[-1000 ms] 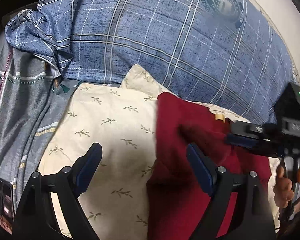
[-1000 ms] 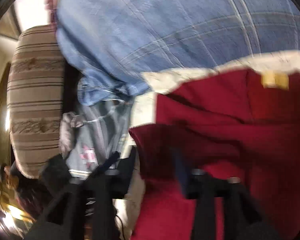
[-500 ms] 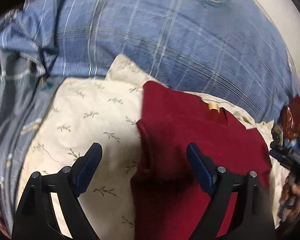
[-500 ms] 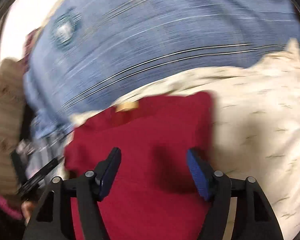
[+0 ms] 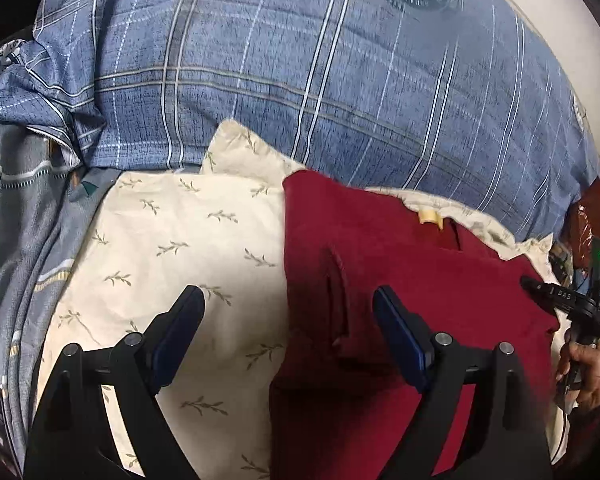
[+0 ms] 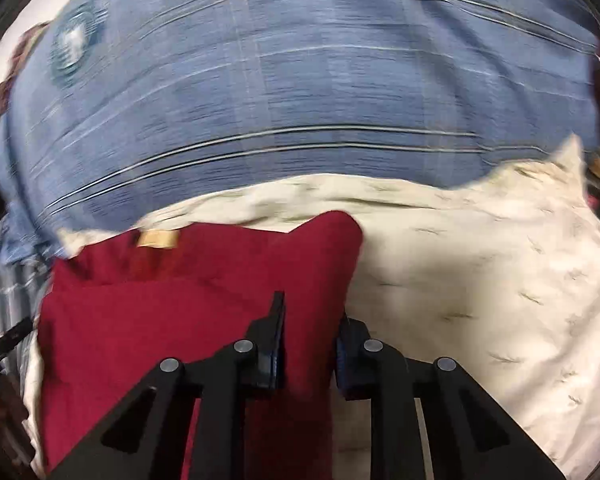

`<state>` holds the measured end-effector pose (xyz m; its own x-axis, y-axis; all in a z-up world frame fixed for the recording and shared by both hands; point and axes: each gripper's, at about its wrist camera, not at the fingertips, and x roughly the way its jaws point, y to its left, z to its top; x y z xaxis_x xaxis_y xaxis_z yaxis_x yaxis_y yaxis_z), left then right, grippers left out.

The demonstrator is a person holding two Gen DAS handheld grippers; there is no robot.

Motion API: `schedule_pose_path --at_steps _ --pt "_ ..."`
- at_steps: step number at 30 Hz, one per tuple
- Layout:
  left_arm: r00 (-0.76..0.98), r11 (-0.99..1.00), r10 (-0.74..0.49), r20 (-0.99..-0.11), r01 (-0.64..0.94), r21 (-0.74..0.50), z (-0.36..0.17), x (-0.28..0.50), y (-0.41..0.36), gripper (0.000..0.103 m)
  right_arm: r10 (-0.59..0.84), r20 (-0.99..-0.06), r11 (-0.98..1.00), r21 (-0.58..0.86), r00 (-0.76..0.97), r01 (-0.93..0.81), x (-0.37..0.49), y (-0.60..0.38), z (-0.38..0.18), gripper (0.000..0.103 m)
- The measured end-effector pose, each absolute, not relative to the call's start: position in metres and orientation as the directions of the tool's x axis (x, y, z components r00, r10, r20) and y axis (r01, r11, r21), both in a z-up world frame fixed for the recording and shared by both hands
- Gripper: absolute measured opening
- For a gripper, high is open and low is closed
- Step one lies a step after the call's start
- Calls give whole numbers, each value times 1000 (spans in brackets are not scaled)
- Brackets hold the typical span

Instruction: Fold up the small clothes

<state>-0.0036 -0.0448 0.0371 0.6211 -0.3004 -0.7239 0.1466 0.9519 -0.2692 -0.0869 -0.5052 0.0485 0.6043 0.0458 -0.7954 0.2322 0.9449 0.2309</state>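
Cream leaf-print pillow (image 5: 172,248) carries a red garment (image 5: 400,280); right tongs (image 6: 308,344) pinch its edge, left tongs (image 5: 288,332) gape above it.

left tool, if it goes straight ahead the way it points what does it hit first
Probably the left edge of the red garment, where it meets the cream leaf-print pillow; the open left tool straddles that edge, though depth is unclear.

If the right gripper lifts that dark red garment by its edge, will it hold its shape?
Probably not: the dark red garment already creases where the right gripper pinches it. It likely droops, and may drag on the cream leaf-print cloth.
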Motion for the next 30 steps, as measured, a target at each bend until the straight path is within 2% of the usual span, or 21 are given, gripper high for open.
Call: schedule_pose_path --at_steps 2,4,7,10,12,13,14,15,16,18,19,21,23,27,28,30 --pt "603 956 -290 -743 140 -259 32 -3 -47 87 63 -806 927 265 589 264 -89 -507 35 22" --pt "603 958 -282 -746 138 -250 32 -5 -46 87 56 -805 915 279 591 292 -94 -508 46 32" --pt "619 958 -284 -732 151 -244 37 -7 -49 87 -44 -779 940 180 626 290 -113 -496 85 40" --pt "606 964 -267 -750 158 -216 31 -6 -56 87 50 -758 968 197 650 156 -128 -473 100 40" --pt "579 972 -233 -781 142 -186 20 -2 -59 87 124 -779 970 225 614 89 -129 -459 89 34" --pt "573 973 -232 -786 138 -186 17 -1 -59 87 98 -809 979 183 579 89 -128 -454 76 33" --pt "569 971 -238 -787 136 -196 15 0 -57 87 4 -845 990 79 534 117 -127 -453 61 30" --pt "569 970 -243 -786 135 -202 16 0 -56 87 -71 -861 990 -1 504 138 -128 -457 48 18" --pt "569 970 -243 -786 135 -202 17 -1 -56 87 -64 -859 990 11 508 144 -132 -463 45 16" --pt "576 970 -241 -781 127 -205 20 -3 -54 87 -35 -852 981 70 522 180 -138 -474 53 16" --pt "588 969 -243 -772 118 -215 24 -4 -52 87 -41 -846 980 70 531 188 -138 -475 59 24" --pt "611 963 -263 -747 118 -242 30 -6 -49 87 -49 -805 978 82 591 192 -137 -475 75 32" --pt "618 961 -271 -738 133 -241 34 -7 -50 87 2 -782 979 128 624 156 -128 -468 79 40" --pt "580 971 -240 -778 126 -205 21 -1 -54 87 52 -801 987 130 597 90 -83 -447 57 40" --pt "575 973 -231 -784 126 -194 18 0 -55 87 44 -815 987 125 578 101 -73 -448 48 37" --pt "579 974 -227 -783 133 -184 18 -1 -58 87 -9 -827 985 90 562 148 -50 -451 26 36"
